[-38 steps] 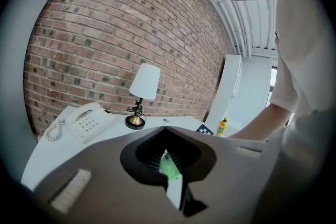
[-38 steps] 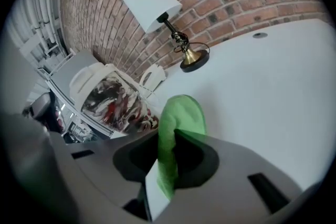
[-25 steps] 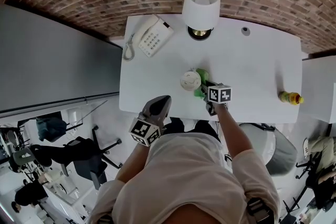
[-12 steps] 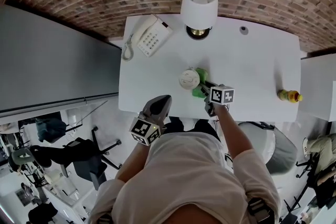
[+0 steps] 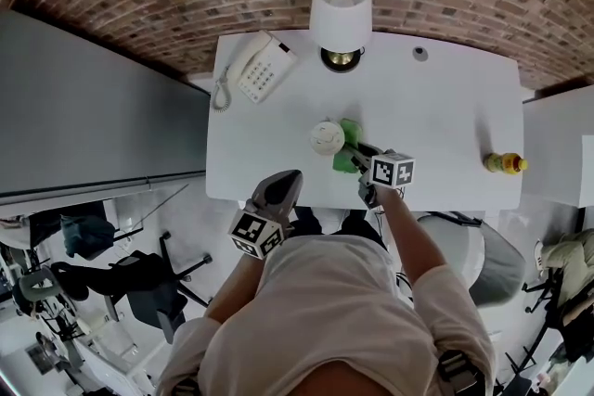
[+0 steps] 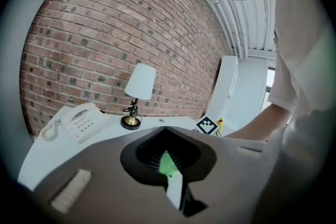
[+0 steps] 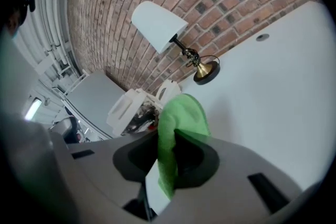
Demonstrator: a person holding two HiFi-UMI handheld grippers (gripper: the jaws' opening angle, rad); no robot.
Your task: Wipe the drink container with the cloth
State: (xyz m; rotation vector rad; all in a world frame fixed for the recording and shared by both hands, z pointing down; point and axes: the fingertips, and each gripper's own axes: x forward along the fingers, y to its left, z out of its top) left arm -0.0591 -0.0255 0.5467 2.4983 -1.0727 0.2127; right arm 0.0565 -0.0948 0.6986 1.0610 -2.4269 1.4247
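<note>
One white worktop [image 5: 445, 116] is carrying one drink container [image 5: 327, 137], one green cloth [image 5: 352, 133], one lamp [image 5: 341, 9], one telephone [image 5: 255, 68] and one yellow bottle [image 5: 506, 163]. The right gripper [image 5: 360, 158] jaws are clamping the soft, folded cloth just beside the container. The left gripper [image 5: 281, 185] is hovering off the worktop's near edge, jaws together, gripping nothing. The round white lid is hiding the container's body.

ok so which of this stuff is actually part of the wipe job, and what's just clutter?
In the job:
drink container
green cloth, clamped in the right claw, right beside the container

Lying about:
phone
lamp
yellow bottle
left claw, at the table's near edge, apart from both
</note>
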